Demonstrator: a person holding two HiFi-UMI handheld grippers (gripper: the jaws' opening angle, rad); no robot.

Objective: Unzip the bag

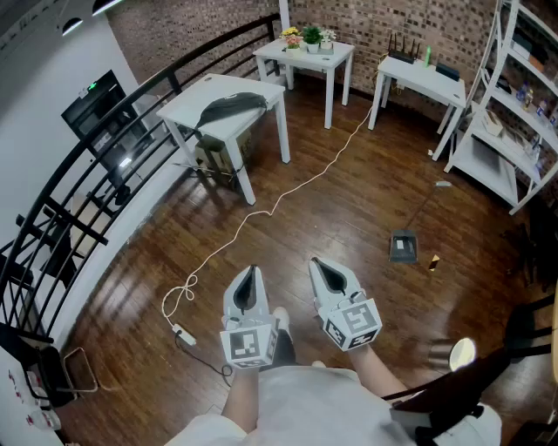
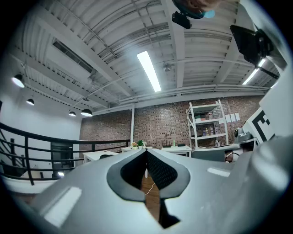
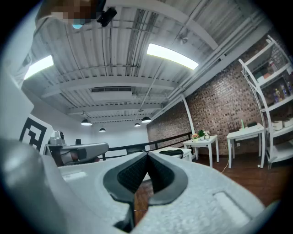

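Head view: we hold the left hand-held gripper (image 1: 250, 273) and the right hand-held gripper (image 1: 319, 265) side by side, level, above the wooden floor (image 1: 349, 218). Each has its jaws pressed together with nothing between them. The dark grey bag (image 1: 230, 108) lies on a white surface (image 1: 185, 104), well ahead of both and slightly left of the left one's tip.

Dark wooden floor (image 1: 349, 226) fills the middle of the frame, a white cable (image 1: 288, 196) trailing across it. Brick wall (image 1: 366, 22) along the top with white tables (image 1: 340, 52) before it. White shelving (image 1: 497, 131) at right, black railing (image 1: 87, 183) at left. Strip lights (image 2: 149, 71) overhead.
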